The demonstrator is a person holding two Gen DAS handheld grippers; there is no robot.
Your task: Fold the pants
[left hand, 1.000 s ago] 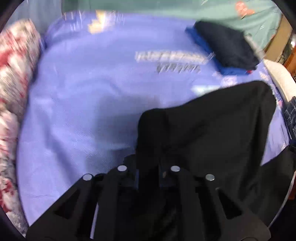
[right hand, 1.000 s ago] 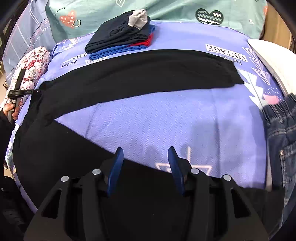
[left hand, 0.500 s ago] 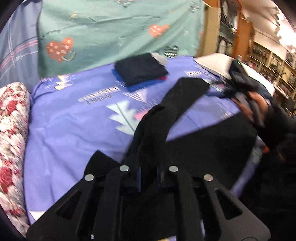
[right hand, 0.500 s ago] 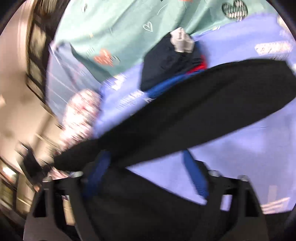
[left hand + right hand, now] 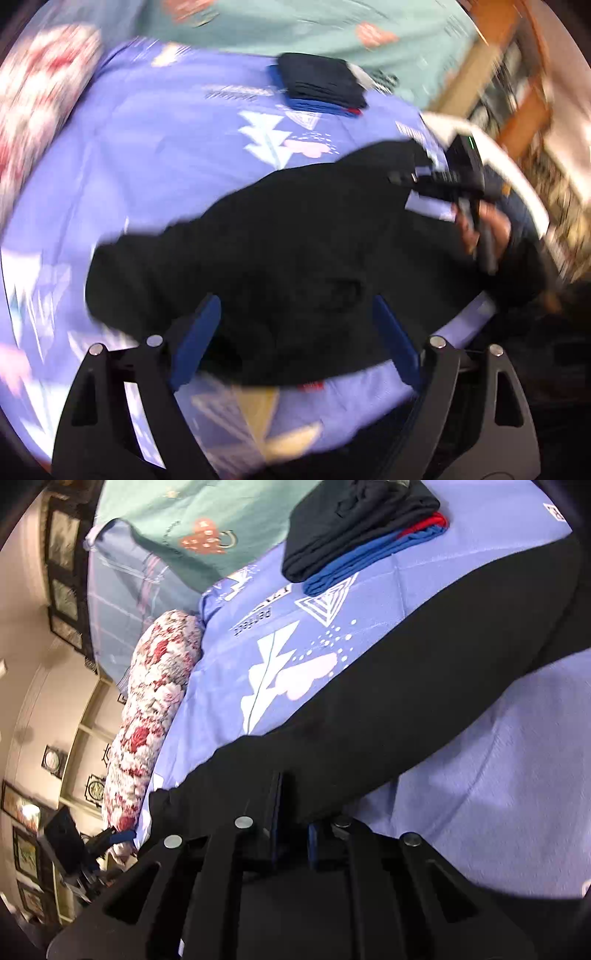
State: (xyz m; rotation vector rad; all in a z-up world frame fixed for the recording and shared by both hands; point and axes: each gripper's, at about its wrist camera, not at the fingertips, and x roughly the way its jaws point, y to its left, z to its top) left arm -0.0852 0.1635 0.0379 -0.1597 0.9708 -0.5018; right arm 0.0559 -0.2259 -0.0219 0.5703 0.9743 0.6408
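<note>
Two grippers are ours here, one per hand. The left gripper [image 5: 295,332] has its blue jaws spread wide and opening, hanging just above the black pants [image 5: 295,236] with nothing pinched between them. The pants lie in a dark heap across the lilac bed sheet [image 5: 147,155], in the near half of the bed. The right gripper [image 5: 293,827] has its jaws closing, nearly together, clamped on a fold of the pants [image 5: 388,716]; from there one black leg runs up and to the right across the sheet [image 5: 498,775]. In the left view we see that gripper [image 5: 436,181] at the far right edge of the cloth, with our right hand [image 5: 484,229] on its handle. A stack of folded clothes [image 5: 354,520] sits at the far end of the bed, apart from the pants. A floral bolster [image 5: 147,716] lies along the bed's left side. The left view is blurred.
</note>
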